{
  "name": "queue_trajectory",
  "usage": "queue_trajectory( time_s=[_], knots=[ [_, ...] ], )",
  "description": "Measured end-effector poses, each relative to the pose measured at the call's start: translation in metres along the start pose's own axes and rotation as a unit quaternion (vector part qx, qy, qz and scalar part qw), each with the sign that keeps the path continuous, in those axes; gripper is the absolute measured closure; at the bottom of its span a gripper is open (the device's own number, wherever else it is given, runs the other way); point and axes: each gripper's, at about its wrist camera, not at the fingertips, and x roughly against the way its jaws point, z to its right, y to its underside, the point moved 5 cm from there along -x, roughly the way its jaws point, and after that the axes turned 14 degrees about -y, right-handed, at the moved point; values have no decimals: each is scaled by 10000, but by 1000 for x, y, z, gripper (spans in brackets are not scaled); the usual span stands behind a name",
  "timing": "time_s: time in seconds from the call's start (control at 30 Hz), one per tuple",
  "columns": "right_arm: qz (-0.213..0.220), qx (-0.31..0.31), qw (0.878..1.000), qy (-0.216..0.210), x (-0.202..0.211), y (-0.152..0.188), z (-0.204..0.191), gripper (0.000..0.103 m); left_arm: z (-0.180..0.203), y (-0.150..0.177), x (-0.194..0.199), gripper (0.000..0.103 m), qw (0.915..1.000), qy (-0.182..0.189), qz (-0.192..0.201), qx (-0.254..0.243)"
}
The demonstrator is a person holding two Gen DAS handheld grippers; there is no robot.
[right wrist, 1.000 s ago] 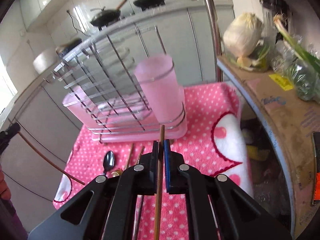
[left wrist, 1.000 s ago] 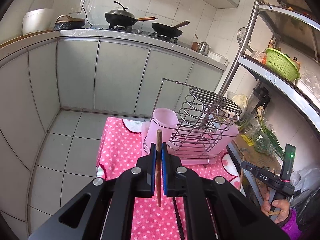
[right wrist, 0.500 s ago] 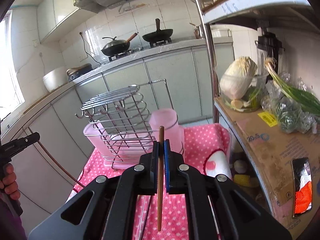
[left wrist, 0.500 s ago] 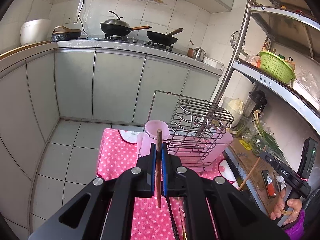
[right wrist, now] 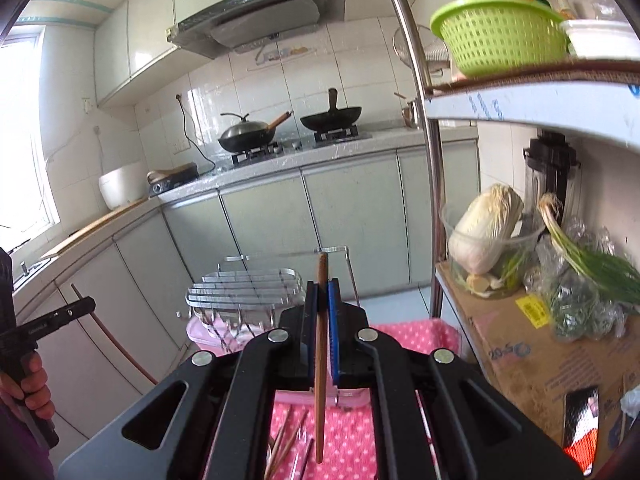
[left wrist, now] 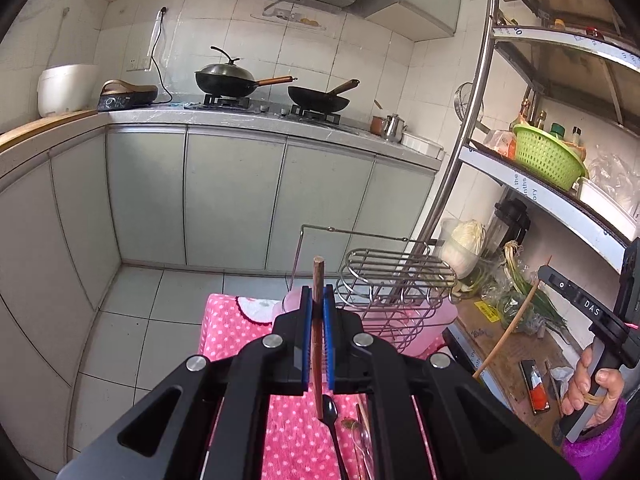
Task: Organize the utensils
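Left wrist view: left gripper (left wrist: 317,316) jaws clenched on 1 chopstick (left wrist: 318,280); right gripper (right wrist: 322,312) likewise on another chopstick (right wrist: 321,276).

Pink cloth (left wrist: 240,332) with white dots — green basket (right wrist: 500,36), brown chopstick (right wrist: 321,344).

Two woks (left wrist: 228,80) (one lidded), green basket (right wrist: 498,36).
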Motion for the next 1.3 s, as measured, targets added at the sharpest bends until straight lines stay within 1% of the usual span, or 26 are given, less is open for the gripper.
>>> queue_trajectory(
  time_s=[0.2,0.3,0.4,0.47,0.53,0.6,0.73,0.9,1.13,1.3],
  knots=[
    [419,379,9984,82,0,-52,-8,97,8,-41,6,98,9995,11,314,-15],
    [608,468,9970,142,-4,-73,-6,97,13,-60,5,98,9990,-23,450,-49],
    [696,519,9960,187,-13,-86,-4,97,16,-78,3,98,9983,-44,584,-60],
    [764,596,9951,219,-19,-92,-3,97,18,-90,3,98,9970,-85,762,-78],
    [793,648,9944,251,-27,-95,-2,97,19,-99,2,98,9955,-134,930,-79],
    [760,645,9947,260,-36,-94,1,97,19,-104,-3,98,9953,-104,964,-54],
    [717,698,9946,281,-53,-88,5,97,20,-107,-23,98,9959,-137,893,-27],
    [596,671,9953,367,-71,-77,15,97,24,-100,-55,98,9971,-239,705,-150],
    [276,492,9973,472,-98,-56,34,97,33,-78,-102,98,9987,-299,321,-273],
    [44,364,9978,544,-114,-39,48,97,35,-61,-133,98,9990,-324,-30,-312]
  ],
)
